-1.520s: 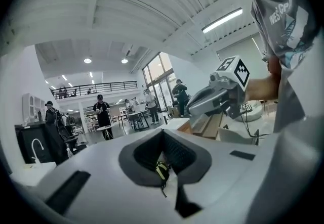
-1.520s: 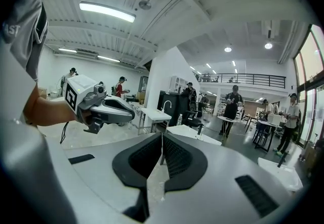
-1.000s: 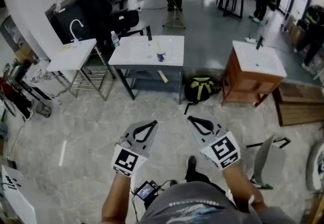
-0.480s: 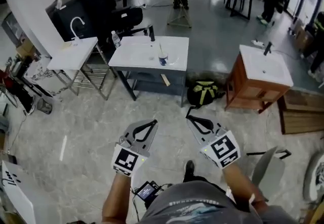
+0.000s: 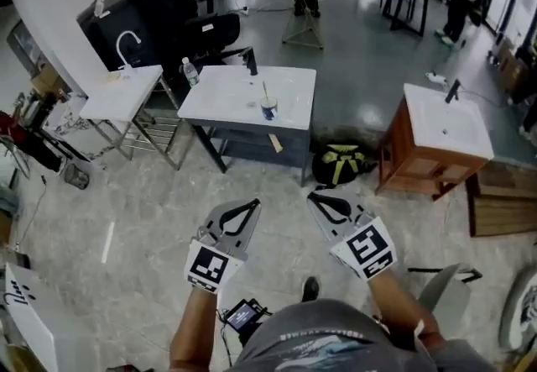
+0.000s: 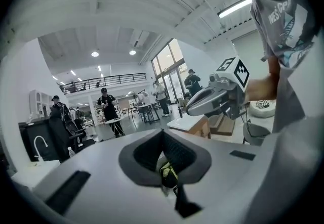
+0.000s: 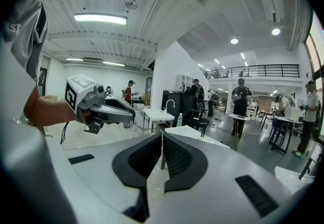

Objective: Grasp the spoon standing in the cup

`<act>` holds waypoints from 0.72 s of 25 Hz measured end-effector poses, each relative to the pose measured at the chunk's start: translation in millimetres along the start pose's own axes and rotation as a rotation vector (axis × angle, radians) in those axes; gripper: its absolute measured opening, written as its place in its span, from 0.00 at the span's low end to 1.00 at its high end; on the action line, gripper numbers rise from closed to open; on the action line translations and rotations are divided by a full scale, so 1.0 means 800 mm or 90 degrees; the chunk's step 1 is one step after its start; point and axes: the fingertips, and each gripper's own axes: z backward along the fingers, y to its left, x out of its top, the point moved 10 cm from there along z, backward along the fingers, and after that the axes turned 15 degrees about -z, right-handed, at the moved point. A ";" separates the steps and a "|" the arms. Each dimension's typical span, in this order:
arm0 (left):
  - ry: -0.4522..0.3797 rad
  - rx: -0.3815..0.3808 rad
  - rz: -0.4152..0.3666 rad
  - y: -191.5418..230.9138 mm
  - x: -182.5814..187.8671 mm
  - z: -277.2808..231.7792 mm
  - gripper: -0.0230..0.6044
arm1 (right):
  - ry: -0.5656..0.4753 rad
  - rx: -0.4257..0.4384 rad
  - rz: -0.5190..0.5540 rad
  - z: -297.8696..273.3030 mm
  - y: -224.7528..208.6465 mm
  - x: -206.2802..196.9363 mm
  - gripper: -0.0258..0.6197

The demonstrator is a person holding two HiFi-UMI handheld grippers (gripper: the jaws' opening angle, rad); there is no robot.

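White table [image 5: 220, 98] bearing one cup [image 5: 268, 112]. One spoon [image 5: 265, 94] stands in the cup, its long axis near upright, handle uppermost and leaning slightly left. One bottle [image 5: 190, 72] stands at the table's left corner. Two grippers, left gripper [image 5: 250, 206] and right gripper [image 5: 314, 198], are both clenched on nothing, well apart from the table.
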 end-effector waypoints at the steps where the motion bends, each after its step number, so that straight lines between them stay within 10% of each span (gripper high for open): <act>1: 0.001 0.002 -0.002 0.002 0.001 -0.007 0.04 | -0.002 0.003 -0.002 -0.002 -0.007 0.002 0.09; 18: 0.017 0.008 -0.005 0.030 -0.001 -0.080 0.04 | 0.004 0.010 -0.014 -0.026 -0.085 0.007 0.09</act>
